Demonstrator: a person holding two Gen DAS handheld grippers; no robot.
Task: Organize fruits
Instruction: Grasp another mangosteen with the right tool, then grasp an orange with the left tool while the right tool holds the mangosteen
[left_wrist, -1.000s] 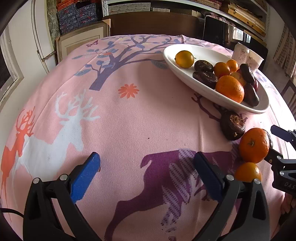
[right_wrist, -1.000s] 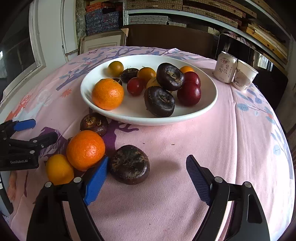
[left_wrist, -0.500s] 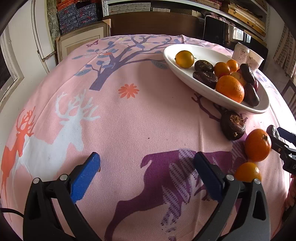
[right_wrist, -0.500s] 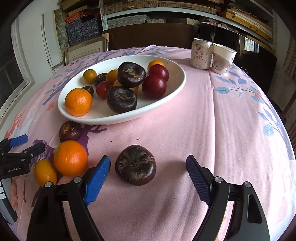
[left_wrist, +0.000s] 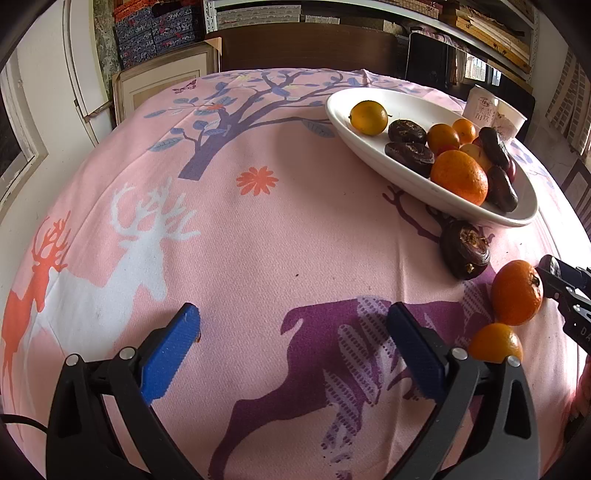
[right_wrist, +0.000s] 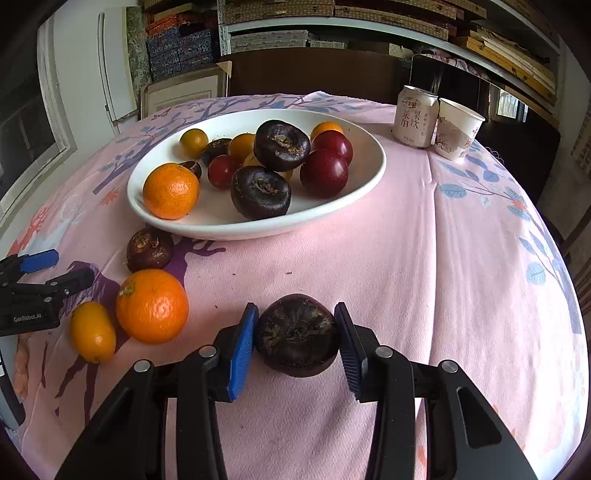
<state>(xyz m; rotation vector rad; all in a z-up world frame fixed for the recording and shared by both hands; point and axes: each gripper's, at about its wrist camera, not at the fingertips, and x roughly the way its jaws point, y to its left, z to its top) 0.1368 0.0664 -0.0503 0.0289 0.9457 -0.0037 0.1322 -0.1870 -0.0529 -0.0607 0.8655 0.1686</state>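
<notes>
My right gripper (right_wrist: 295, 339) is shut on a dark purple-brown fruit (right_wrist: 297, 336), its blue pads pressed on both sides, low over the pink cloth. A white oval plate (right_wrist: 354, 192) behind it holds several oranges, dark fruits and red plums. Left of the gripper on the cloth lie an orange (right_wrist: 152, 305), a small yellow-orange fruit (right_wrist: 92, 331) and a dark fruit (right_wrist: 149, 249). My left gripper (left_wrist: 293, 347) is open and empty over the purple deer print; the same loose fruits show at its right: the orange (left_wrist: 516, 291), the small fruit (left_wrist: 495, 342), the dark fruit (left_wrist: 465, 253).
A drink can (right_wrist: 415, 116) and a paper cup (right_wrist: 456, 129) stand behind the plate at the far right. The table (left_wrist: 258, 229) is covered by a pink cloth with deer and tree prints. Shelves and a dark chair back stand beyond the far edge.
My right gripper moved forward around the dark fruit and closed on it. The left gripper has not moved.
</notes>
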